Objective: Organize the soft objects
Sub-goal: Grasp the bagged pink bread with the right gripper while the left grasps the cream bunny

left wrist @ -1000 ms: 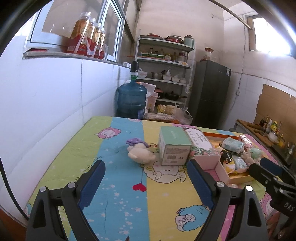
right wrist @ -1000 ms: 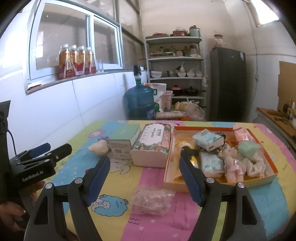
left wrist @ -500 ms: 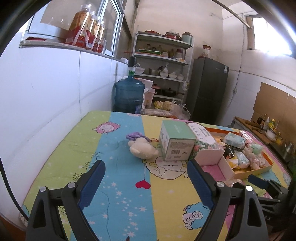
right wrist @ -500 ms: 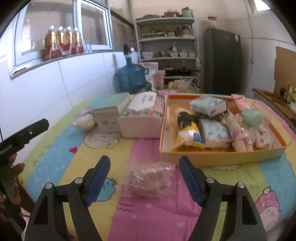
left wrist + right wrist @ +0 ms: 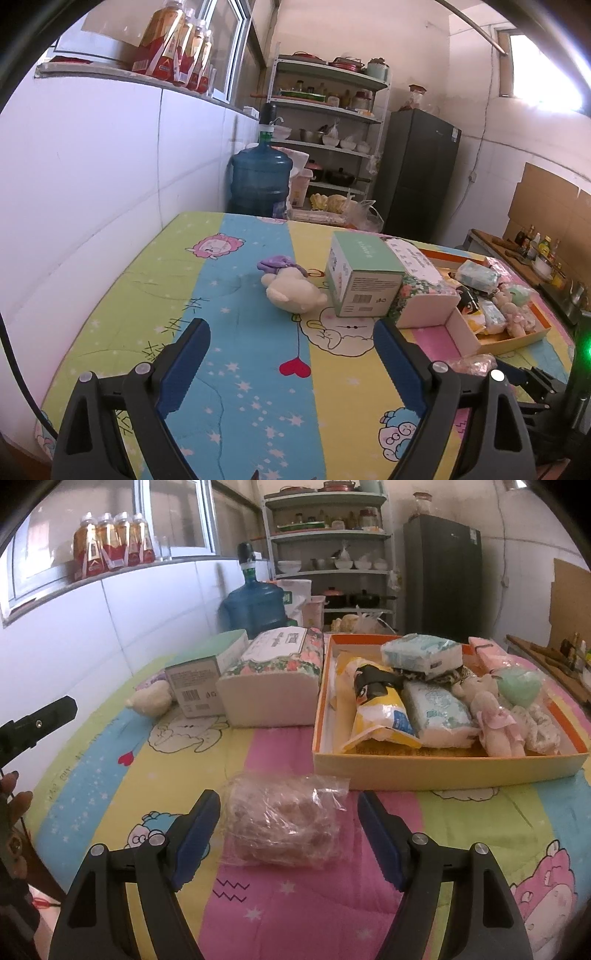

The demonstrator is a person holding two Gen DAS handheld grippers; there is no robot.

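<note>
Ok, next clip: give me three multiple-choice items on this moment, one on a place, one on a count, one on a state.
1. Where does the clear plastic bag lie?
A. inside the orange tray
B. on the cloth between the open fingers of the right hand-held gripper
C. on top of the green box

2. How many bottles stand on the window ledge?
A. two
B. four
C. six

3. What is the state of the left hand-held gripper?
A. open, holding nothing
B. shut on the plush toy
C. shut on the tissue pack

Answers: 1 B, the bag sits in front of the orange tray, outside it. 2 B, four red-labelled bottles show. 3 A, the fingers are spread and the plush toy lies ahead, untouched.
</note>
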